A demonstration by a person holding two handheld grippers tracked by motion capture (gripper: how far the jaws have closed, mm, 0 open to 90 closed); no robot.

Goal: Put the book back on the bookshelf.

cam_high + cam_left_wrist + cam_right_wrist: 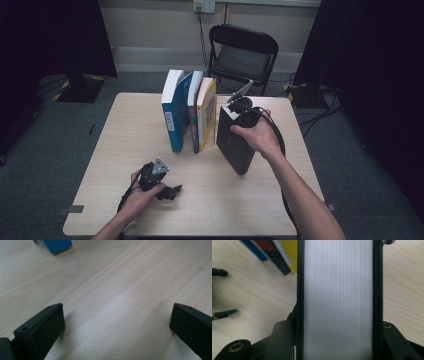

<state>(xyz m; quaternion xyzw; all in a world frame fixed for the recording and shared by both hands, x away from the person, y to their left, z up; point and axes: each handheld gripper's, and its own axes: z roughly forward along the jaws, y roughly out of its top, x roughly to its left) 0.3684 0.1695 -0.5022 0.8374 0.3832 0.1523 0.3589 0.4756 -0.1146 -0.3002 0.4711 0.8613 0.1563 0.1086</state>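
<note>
— Pale wood grain under me, is that all you have close by?

— Nearest to me, yes: my left gripper [170, 191] hangs low over the worktop [120, 150], jaws wide apart with bare wood between them and a blue corner [57, 245] at the far edge of its view.

— And your right?

— My right gripper [241, 111] comes down on top of the black book [235, 145], which stands upright on the worktop. Its jaws are clamped on the two black covers, the white page block [338, 300] running between them (the covers sit flush against my pads).

— Where does that book stand?

— Just right of the row: a yellow book [206, 117], a dark one [194, 112], then the blue book [175, 117], all upright, with a narrow gap beside the yellow. Beyond the worktop stands a black folding chair [243, 55].
</note>
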